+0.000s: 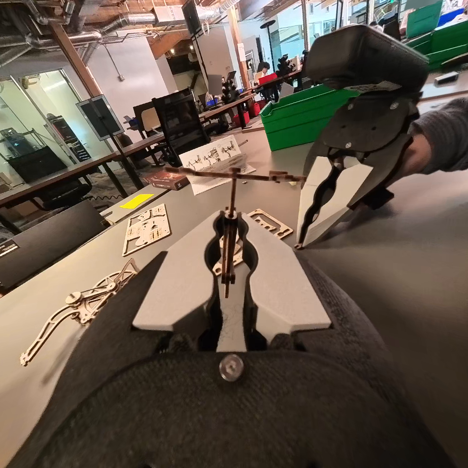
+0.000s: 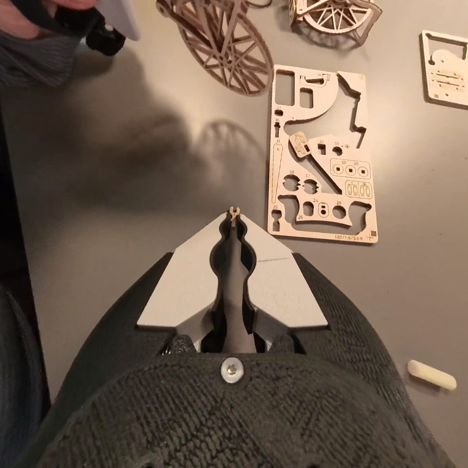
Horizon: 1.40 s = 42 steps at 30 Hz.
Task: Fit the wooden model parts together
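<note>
My left tongs (image 1: 231, 215) are clamped on a wooden T-piece (image 1: 232, 187), its stem standing up from my fingertips and its crossbar level above the grey table (image 1: 379, 291). My right tongs (image 2: 235, 215) pinch a tiny clip (image 2: 234, 212) at their tips, low over the table, just beside the punched sheet (image 2: 320, 157).

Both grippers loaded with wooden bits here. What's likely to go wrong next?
1. The right gripper pinches the tiny forked wooden clip only at its very tips; it may pop out or twist.
2. The left gripper holds the dark T-shaped wooden assembly by its thin stem; pressing on the long crossbar could lever or snap it.
</note>
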Available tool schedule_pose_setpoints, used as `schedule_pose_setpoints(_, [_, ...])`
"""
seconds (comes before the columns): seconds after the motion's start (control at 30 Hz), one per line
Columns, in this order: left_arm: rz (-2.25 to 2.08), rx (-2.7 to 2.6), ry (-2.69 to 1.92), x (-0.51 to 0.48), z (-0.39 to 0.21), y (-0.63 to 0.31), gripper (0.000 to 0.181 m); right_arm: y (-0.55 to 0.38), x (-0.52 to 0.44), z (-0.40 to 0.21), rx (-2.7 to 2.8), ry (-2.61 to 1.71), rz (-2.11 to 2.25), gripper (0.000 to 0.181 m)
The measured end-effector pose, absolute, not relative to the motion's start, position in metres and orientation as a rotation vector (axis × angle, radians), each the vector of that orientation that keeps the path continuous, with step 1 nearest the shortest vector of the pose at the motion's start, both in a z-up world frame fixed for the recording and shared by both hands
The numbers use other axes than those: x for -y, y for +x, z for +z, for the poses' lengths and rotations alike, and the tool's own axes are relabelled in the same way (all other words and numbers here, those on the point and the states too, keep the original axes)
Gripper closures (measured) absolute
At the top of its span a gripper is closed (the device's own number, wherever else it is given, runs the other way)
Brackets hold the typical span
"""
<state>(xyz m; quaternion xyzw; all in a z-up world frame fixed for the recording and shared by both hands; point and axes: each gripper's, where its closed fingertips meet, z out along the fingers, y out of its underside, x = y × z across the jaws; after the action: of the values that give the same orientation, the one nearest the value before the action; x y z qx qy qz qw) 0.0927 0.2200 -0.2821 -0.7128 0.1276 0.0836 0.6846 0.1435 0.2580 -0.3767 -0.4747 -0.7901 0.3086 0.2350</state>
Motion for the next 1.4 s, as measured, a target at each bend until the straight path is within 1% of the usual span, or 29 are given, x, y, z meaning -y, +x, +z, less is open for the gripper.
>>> schedule_pose_setpoints(0.13, [0.181, -0.296, -1.6, -0.22, -0.283, 0.095, 0.172, 0.144, -0.258, -0.377, 2.166, -1.317, 0.842, 0.179])
schedule_pose_setpoints(0.23, [0.179, -0.319, -1.588, -0.219, -0.282, 0.099, 0.172, 0.144, -0.257, -0.377, 2.211, -1.209, 0.807, 0.181])
schedule_pose_setpoints(0.3, [0.167, -0.37, -1.569, -0.218, -0.281, 0.107, 0.172, 0.14, -0.253, -0.37, 2.223, -1.022, 0.794, 0.181])
schedule_pose_setpoints(0.43, [0.123, -0.511, -1.537, -0.215, -0.282, 0.13, 0.172, 0.137, -0.228, -0.317, 2.092, -0.564, 0.904, 0.181])
schedule_pose_setpoints(0.5, [0.118, -0.561, -1.528, -0.215, -0.283, 0.137, 0.173, 0.136, -0.223, -0.296, 2.036, -0.444, 0.94, 0.181])
schedule_pose_setpoints(0.6, [0.109, -0.577, -1.495, -0.212, -0.279, 0.14, 0.173, 0.135, -0.22, -0.287, 2.044, -0.323, 0.945, 0.181])
schedule_pose_setpoints(0.9, [0.113, -0.533, -1.545, -0.215, -0.284, 0.131, 0.173, 0.136, -0.231, -0.286, 2.139, -0.243, 0.939, 0.181])
schedule_pose_setpoints(1.07, [0.058, -0.575, -1.53, -0.213, -0.284, 0.141, 0.173, 0.143, -0.216, -0.275, 2.172, -0.146, 1.022, 0.181])
schedule_pose_setpoints(1.4, [-0.015, -0.618, -1.543, -0.212, -0.289, 0.151, 0.173, 0.146, -0.202, -0.282, 2.314, -0.085, 1.075, 0.181])
